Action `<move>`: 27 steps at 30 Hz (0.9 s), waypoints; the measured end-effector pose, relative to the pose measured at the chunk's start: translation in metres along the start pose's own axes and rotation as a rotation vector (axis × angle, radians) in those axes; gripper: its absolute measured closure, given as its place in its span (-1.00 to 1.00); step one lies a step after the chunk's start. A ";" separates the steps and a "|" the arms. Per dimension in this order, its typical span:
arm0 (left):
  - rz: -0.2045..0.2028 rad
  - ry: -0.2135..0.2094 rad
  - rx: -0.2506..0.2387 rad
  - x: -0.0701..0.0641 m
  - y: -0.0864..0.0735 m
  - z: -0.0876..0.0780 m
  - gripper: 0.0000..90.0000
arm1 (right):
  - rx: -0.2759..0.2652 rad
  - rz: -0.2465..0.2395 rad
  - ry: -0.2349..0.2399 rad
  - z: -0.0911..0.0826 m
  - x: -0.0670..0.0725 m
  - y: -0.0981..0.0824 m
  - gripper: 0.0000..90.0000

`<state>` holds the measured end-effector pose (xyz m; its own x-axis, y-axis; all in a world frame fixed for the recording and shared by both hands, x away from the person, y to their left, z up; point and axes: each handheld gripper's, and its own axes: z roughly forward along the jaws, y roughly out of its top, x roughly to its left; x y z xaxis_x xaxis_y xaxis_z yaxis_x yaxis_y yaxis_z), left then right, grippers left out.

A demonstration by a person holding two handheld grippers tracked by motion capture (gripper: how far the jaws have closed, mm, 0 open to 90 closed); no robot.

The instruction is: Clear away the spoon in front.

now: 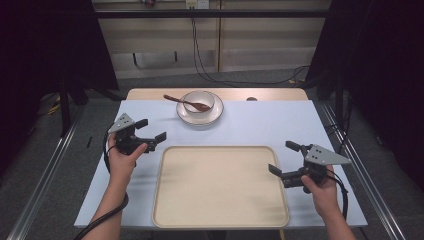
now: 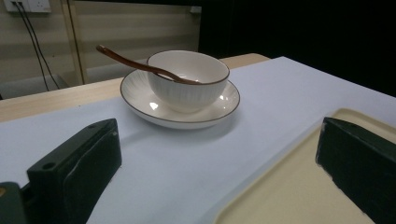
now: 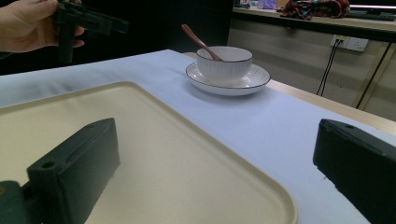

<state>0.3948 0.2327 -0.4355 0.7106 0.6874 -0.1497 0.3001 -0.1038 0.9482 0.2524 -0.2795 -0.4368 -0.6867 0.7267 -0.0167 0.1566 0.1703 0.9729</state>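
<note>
A white bowl (image 1: 199,101) (image 2: 188,79) (image 3: 224,64) stands on a white plate (image 1: 216,115) (image 2: 140,100) (image 3: 254,81) at the far middle of the table. A brown wooden spoon (image 1: 186,102) (image 2: 135,63) (image 3: 199,41) leans in the bowl, its handle pointing left in the high view. An empty cream tray (image 1: 220,186) (image 2: 289,191) (image 3: 154,154) lies near the front. My left gripper (image 1: 151,129) (image 2: 219,177) is open, left of the tray. My right gripper (image 1: 283,157) (image 3: 215,168) is open over the tray's right edge. Both hold nothing.
A pale blue cover (image 1: 280,125) spreads over the wooden table (image 1: 270,94). Cables (image 1: 205,70) run along the floor beyond the table. Dark curtains stand at both sides. A metal rail (image 1: 42,180) runs along the left.
</note>
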 end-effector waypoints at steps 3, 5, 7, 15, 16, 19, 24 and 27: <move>-0.023 0.006 -0.008 0.003 0.003 0.006 -0.99 | -0.002 0.002 0.004 -0.001 0.000 0.000 -1.00; -0.044 0.030 -0.015 0.004 0.005 0.010 -0.99 | -0.001 0.001 0.002 -0.001 0.000 0.000 -1.00; -0.045 0.031 -0.013 0.005 0.005 0.015 -0.99 | 0.001 -0.001 0.005 0.000 0.000 0.000 -0.99; -0.043 0.057 0.013 0.013 0.009 0.030 -0.99 | 0.004 -0.002 0.012 0.002 0.001 -0.001 -0.99; -0.050 0.062 0.009 0.014 0.010 0.031 -0.99 | 0.005 -0.003 0.013 0.002 0.001 -0.001 -0.99; -0.051 0.074 0.013 0.015 0.011 0.037 -0.99 | 0.010 0.001 0.013 0.002 0.001 -0.001 -0.99; -0.056 0.095 0.025 0.019 0.012 0.046 -0.99 | 0.015 -0.010 0.016 0.004 0.002 -0.002 -0.99; -0.050 0.099 0.038 0.022 0.013 0.052 -0.99 | 0.016 -0.009 0.020 0.004 0.002 -0.002 -0.99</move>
<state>0.4474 0.2088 -0.4410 0.6289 0.7595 -0.1661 0.3588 -0.0940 0.9287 0.2538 -0.2757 -0.4394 -0.7021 0.7118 -0.0209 0.1618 0.1880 0.9688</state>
